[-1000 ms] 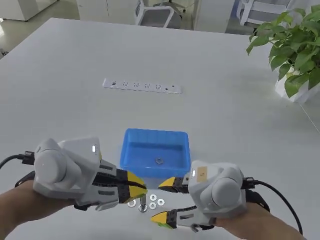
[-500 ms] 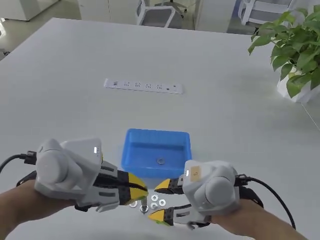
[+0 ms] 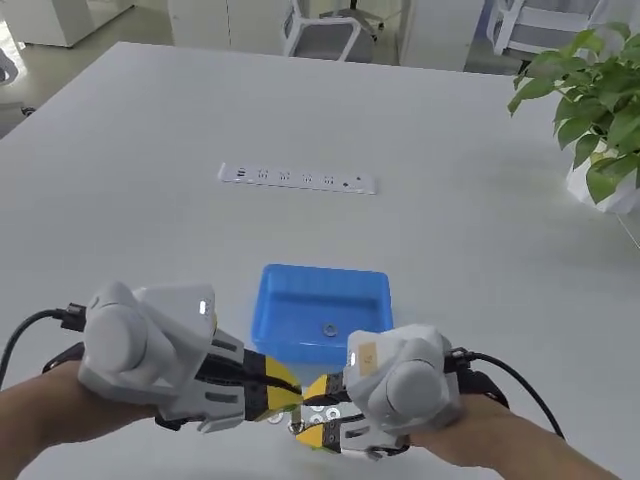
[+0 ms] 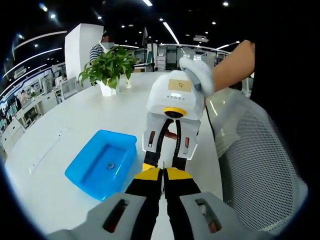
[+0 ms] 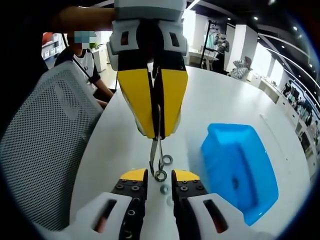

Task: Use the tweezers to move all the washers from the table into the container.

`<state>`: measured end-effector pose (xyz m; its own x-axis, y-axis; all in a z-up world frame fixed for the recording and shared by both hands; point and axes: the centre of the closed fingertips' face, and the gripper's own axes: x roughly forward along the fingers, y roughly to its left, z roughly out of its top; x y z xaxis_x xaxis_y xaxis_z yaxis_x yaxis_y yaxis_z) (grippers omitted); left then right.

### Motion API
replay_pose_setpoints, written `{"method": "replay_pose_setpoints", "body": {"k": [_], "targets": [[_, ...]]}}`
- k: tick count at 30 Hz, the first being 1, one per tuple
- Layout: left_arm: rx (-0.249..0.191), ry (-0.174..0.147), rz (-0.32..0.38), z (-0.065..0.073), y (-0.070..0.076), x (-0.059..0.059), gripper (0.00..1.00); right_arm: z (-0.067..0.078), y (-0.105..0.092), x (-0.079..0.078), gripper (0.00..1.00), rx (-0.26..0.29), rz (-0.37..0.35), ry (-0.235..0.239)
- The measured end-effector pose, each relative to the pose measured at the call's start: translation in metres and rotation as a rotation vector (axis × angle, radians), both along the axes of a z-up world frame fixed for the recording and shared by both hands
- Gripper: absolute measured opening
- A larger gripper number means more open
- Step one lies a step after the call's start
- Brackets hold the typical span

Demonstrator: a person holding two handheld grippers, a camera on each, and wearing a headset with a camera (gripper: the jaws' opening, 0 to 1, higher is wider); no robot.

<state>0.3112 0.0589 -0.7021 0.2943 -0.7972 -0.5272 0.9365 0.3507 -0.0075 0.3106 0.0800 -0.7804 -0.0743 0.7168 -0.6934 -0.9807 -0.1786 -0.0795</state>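
Note:
My left gripper (image 3: 285, 386) is shut on thin metal tweezers (image 5: 156, 150), whose tips point down at a washer (image 5: 160, 175) on the white table. I cannot tell whether the tips pinch it. Two more washers (image 5: 167, 159) (image 5: 164, 189) lie just beside it. My right gripper (image 3: 318, 410) faces the left one, open, its yellow fingertips (image 5: 133, 175) on either side of the tweezer tips. The blue container (image 3: 325, 305) stands just beyond both grippers with one washer (image 3: 329, 328) inside. In the left gripper view, the left gripper (image 4: 162, 173) meets the right gripper (image 4: 164, 162) tip to tip.
A white power strip (image 3: 297, 180) lies further back on the table. A potted plant (image 3: 590, 110) stands at the far right edge. A mesh office chair (image 4: 260, 165) is close to the table's near side. Open tabletop lies left and right of the container.
My right gripper has moved left until its fingertips bracket the tweezer tips and the washers. The left gripper has barely moved. The head camera has shifted a little.

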Motion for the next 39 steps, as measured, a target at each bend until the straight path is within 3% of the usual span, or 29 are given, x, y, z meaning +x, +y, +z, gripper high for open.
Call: {"method": "replay_pose_setpoints", "body": {"k": [17, 39], "targets": [[-0.001, 0.017, -0.008, -0.0007, 0.0007, 0.0002, 0.05, -0.0096, 0.0041, -0.0069, 0.11, -0.037, 0.062, -0.005], [0.006, 0.031, -0.007, -0.0009, -0.0004, -0.0012, 0.06, -0.0098, 0.0045, -0.0058, 0.07, -0.037, 0.018, 0.033]]}}
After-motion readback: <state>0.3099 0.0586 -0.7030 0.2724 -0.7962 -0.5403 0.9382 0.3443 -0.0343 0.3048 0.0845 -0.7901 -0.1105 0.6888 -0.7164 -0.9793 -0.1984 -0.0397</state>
